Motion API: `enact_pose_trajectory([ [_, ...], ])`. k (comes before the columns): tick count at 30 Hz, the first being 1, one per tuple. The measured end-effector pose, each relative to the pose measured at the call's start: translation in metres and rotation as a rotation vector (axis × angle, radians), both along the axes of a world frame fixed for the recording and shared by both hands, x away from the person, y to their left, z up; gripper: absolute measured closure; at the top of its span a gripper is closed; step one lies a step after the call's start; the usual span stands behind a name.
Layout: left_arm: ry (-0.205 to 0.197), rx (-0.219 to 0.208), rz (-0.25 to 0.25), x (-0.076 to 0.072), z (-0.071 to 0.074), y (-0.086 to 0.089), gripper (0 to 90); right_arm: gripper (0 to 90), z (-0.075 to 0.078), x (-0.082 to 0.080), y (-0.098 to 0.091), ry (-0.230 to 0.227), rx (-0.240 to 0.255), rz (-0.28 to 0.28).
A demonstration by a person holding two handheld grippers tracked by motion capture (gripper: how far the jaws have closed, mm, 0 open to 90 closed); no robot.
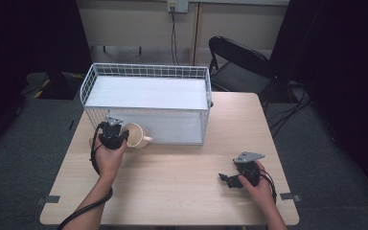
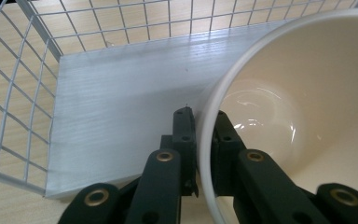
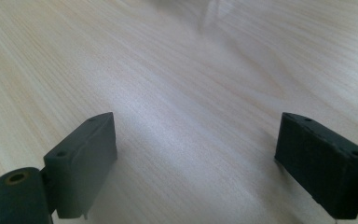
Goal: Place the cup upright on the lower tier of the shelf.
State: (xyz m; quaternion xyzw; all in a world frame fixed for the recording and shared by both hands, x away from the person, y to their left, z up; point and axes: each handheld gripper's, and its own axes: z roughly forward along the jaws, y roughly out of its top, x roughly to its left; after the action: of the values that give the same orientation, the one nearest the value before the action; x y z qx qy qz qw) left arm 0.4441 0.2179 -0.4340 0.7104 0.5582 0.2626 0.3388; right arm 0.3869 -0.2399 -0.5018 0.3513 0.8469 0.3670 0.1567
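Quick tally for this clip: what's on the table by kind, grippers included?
Cups: 1, cream cup
Wire baskets: 1, white basket
Grippers: 2, left gripper pinching the cup's rim, right gripper open over bare table
Total: 4

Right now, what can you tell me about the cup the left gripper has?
The cream cup looks like glossy ceramic, empty, with a small handle sticking out toward the table's right. It is tipped, mouth facing the left gripper, whose jaws are shut on its rim, one inside and one outside. It sits against the front of the white wire basket; whether it touches the table is unclear.
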Motion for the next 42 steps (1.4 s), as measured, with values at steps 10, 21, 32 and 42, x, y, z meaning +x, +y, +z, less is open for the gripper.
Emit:
enact_pose_trajectory([
  [10,-0.015,0.006,0.025,0.005,-0.004,-0.002,83.4,11.8,0.000,0.000,0.000,0.000,0.000,0.000],
  [21,-0.037,-0.002,0.059,0.008,-0.006,-0.001,83.3,11.8,0.000,0.000,0.000,-0.001,0.000,0.000],
  [32,-0.058,0.008,0.092,0.009,-0.012,-0.004,83.0,11.8,0.000,0.000,0.000,-0.001,0.000,0.000],
  [42,-0.078,0.007,0.120,0.013,-0.013,-0.007,82.6,11.8,0.000,0.000,0.000,0.000,0.000,0.000],
])
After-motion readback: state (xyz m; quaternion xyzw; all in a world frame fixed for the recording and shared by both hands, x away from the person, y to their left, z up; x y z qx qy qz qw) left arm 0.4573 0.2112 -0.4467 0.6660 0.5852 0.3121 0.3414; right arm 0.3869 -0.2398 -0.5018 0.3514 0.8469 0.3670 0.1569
